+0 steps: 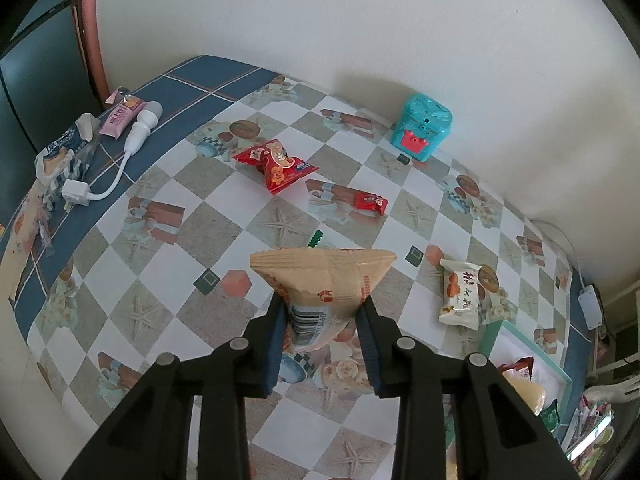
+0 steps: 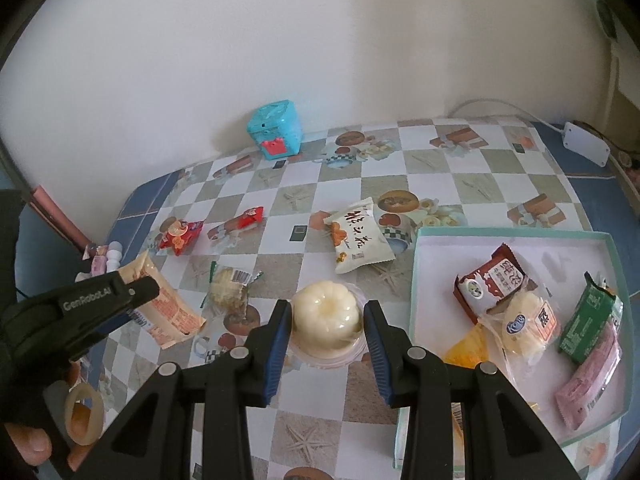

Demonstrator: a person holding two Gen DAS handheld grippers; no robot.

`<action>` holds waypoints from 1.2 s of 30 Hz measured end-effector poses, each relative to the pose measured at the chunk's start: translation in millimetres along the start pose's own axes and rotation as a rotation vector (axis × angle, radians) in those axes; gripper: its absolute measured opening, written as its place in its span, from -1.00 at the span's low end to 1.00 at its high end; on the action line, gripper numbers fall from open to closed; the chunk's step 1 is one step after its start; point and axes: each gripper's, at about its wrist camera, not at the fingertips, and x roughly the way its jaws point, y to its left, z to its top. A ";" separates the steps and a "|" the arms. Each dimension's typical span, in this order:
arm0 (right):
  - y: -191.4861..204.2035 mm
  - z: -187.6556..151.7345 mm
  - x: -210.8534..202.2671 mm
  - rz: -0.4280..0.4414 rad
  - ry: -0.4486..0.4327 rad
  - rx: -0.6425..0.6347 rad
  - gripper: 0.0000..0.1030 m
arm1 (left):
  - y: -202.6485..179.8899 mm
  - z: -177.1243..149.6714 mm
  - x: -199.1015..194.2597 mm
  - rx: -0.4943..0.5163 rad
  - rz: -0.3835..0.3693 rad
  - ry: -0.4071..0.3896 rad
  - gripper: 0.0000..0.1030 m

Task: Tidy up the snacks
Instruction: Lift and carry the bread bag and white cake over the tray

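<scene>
Currently, at the bottom centre of the right wrist view, the right gripper [image 2: 326, 322] is clamped on a pale, round jelly pudding in a clear plastic cup [image 2: 326, 320]. Just to its right lies the shallow white box with a mint-green rim [image 2: 414, 272], already holding several snacks; its near-left floor is bare. At the left edge, the left gripper [image 2: 150, 290] pinches a beige crinkly snack packet [image 2: 168, 308], long axis running lower right, farther from the box. Beyond, loose packets dot the checked tablecloth [image 2: 460, 168].
</scene>
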 end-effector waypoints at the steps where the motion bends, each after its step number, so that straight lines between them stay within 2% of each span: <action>1: -1.9 0.6 0.4 0.001 0.001 0.005 -0.23 | -0.8 0.0 -0.4 0.001 -0.002 -0.001 -0.33; 19: -26.8 9.8 -2.0 -0.002 -0.004 0.071 -0.23 | -12.8 2.4 -20.5 0.022 -0.074 -0.031 -0.34; 22: -43.0 14.2 -6.9 -0.040 -0.014 0.100 -0.23 | -25.6 -0.7 -28.2 0.051 -0.090 -0.044 -0.34; 26: -76.1 19.4 -15.1 -0.122 -0.032 0.155 -0.23 | -46.8 -6.3 -33.7 0.083 -0.158 -0.031 -0.34; 32: -131.3 23.2 -23.9 -0.207 -0.039 0.263 -0.23 | -102.1 -27.7 -38.0 0.203 -0.224 -0.010 -0.34; 36: -160.9 22.3 -28.3 -0.243 -0.040 0.316 -0.23 | -139.7 -46.0 -35.3 0.296 -0.237 0.011 -0.34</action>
